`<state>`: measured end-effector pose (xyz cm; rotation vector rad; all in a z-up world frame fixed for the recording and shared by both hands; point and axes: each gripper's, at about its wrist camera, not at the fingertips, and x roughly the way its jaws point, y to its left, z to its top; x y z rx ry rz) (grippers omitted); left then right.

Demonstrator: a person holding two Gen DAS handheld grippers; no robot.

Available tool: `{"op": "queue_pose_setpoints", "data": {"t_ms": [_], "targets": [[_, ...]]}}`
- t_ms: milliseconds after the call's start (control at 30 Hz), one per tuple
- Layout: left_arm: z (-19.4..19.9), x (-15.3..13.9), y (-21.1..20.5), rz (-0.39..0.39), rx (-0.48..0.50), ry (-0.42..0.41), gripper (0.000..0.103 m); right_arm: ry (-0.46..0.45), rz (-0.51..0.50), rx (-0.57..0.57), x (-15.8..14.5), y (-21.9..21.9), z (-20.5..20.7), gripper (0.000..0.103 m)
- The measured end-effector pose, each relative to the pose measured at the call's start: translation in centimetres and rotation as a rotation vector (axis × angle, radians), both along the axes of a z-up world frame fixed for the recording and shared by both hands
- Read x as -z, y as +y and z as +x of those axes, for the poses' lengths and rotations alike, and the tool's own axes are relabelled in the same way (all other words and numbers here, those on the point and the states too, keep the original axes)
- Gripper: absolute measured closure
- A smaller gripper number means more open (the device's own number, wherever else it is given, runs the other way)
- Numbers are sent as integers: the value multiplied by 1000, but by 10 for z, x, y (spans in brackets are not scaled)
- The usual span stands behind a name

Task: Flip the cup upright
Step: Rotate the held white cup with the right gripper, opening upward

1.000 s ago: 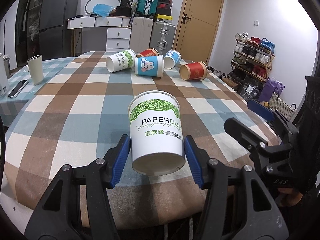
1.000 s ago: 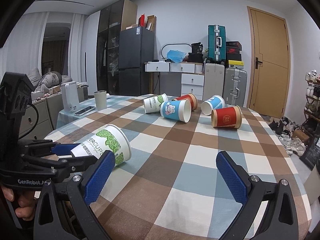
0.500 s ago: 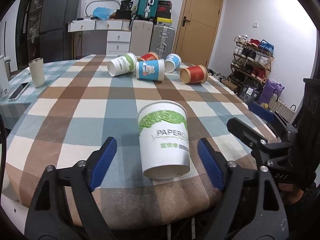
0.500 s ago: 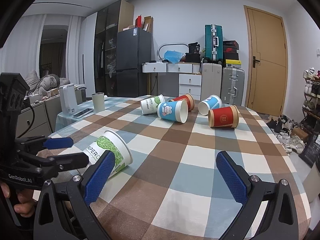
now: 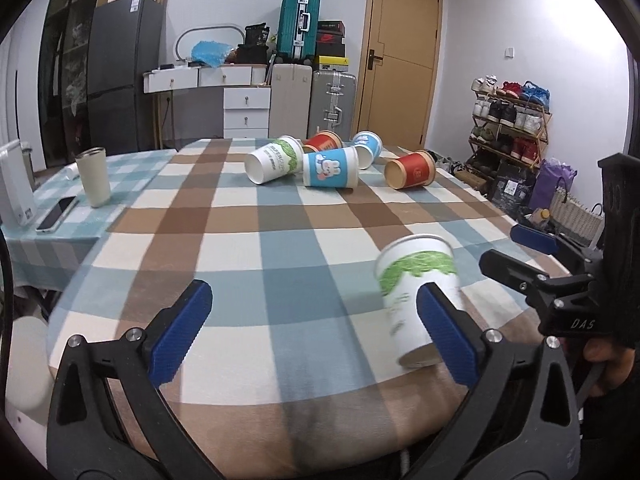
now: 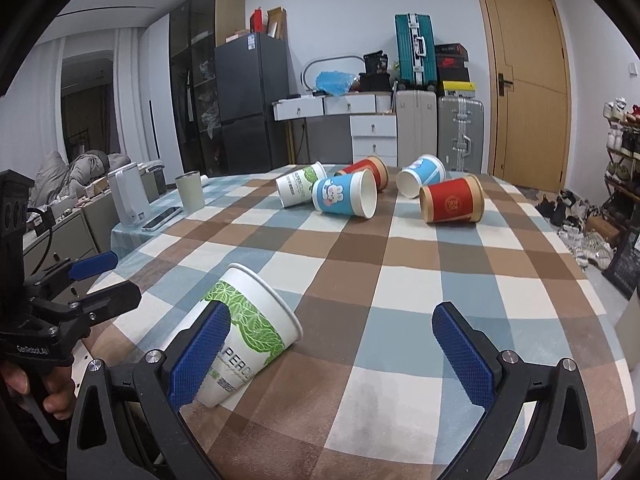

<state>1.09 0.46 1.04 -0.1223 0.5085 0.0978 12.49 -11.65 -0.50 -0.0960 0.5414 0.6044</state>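
I am seeing the white green-leaf paper cup [image 5: 416, 292] standing upright, mouth up, on the checked surface [image 5: 280, 248] near its front edge; it looks blurred in the left wrist view. My left hand-held gripper [image 5: 312, 328] is hanging released, jaws spread wide, with the cup just behind its right blue pad [image 5: 444, 332] and nothing between the pads. My right hand-held gripper [image 6: 332, 356] is also hanging released and wide apart, the same cup [image 6: 244, 332] showing behind its left pad [image 6: 200, 356]. Five other paper cups [image 6: 344, 196] are lying on their sides, clustered at the far end of the surface
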Motion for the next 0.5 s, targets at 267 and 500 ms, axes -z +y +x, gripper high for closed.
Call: {"op": "queue_pose_setpoints", "data": {"t_ms": [267, 500], "targets": [[2, 8, 19, -4, -13, 11, 1, 66, -29, -7, 0, 22, 1, 0], [6, 19, 19, 5, -7, 31, 1, 185, -16, -2, 0, 32, 13, 0]]}}
